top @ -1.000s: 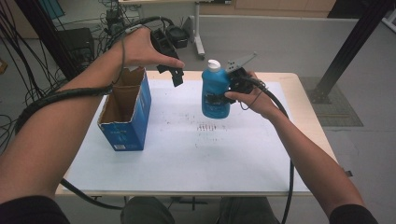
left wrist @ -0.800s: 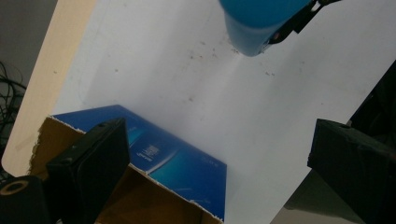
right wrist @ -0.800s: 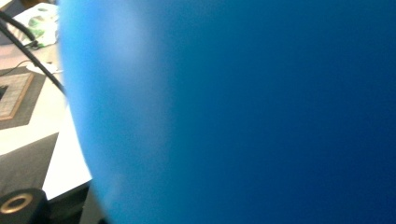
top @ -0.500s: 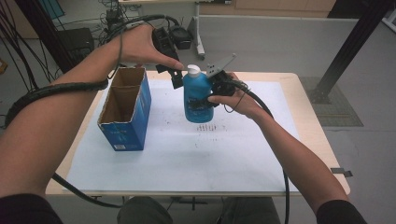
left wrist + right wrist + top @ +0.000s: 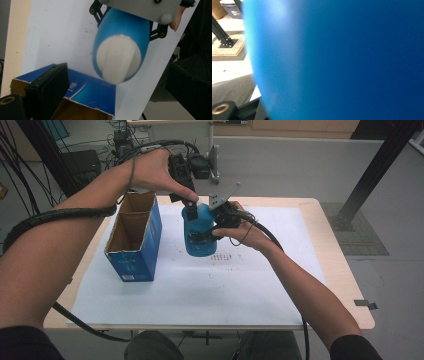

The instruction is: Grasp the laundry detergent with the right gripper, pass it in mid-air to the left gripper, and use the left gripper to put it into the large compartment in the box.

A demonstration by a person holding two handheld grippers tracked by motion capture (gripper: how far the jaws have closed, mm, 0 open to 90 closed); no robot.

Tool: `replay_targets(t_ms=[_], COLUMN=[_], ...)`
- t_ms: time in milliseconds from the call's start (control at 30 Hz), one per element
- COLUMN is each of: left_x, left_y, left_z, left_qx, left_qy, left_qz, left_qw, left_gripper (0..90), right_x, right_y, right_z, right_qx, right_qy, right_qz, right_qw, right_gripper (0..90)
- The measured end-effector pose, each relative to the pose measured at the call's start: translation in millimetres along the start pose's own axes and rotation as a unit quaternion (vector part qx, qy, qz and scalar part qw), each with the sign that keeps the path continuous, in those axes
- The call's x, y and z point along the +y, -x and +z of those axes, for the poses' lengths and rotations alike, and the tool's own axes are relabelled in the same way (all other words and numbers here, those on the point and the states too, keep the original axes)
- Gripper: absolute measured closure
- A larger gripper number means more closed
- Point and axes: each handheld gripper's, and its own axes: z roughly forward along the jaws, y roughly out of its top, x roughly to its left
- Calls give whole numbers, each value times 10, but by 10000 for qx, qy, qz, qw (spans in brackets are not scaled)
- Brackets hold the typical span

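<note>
A blue bottle (image 5: 198, 251) with a white cap (image 5: 196, 211) hangs upright above the white paper, with my right gripper (image 5: 202, 236) shut on its body from the right. The left gripper view looks down onto the cap (image 5: 117, 60) and the right gripper's grey plate (image 5: 142, 8). The right gripper view is pressed up against the blue bottle wall (image 5: 337, 60). My left gripper (image 5: 188, 196) hovers just above the cap, open, with one black finger (image 5: 47, 92) over the box. An open blue cardboard box (image 5: 135, 240) stands left of the bottle.
The wooden table (image 5: 335, 290) is covered by a white paper sheet (image 5: 210, 295). Cables trail from both grippers over the near and far edges. Black frame legs and equipment stand on the floor behind the table.
The right hand has carried the bottle leftward, from mid-table to beside the box and under the left gripper. The left hand has stayed nearly still.
</note>
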Motion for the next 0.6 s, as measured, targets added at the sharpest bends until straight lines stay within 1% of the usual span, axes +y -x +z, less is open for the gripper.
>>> replay_targets(t_ms=[133, 233, 433, 600], left_x=[28, 49, 64, 76], left_y=[9, 13, 31, 45], left_z=[56, 89, 150, 182], left_qx=[-70, -110, -183, -212], left_qy=[-52, -53, -79, -41], left_qz=[95, 165, 236, 287], left_qw=[9999, 9998, 9995, 9994], left_gripper=[57, 57, 56, 56], right_x=[10, 17, 34, 41], right_y=[-45, -66, -92, -116], right_z=[35, 42, 41, 40], right_qx=[92, 103, 104, 134], right_qy=[-1, 15, 62, 63], right_qz=[-42, -71, -124, -173], right_qw=[9999, 9999, 9998, 9997], right_gripper=[442, 442, 442, 442])
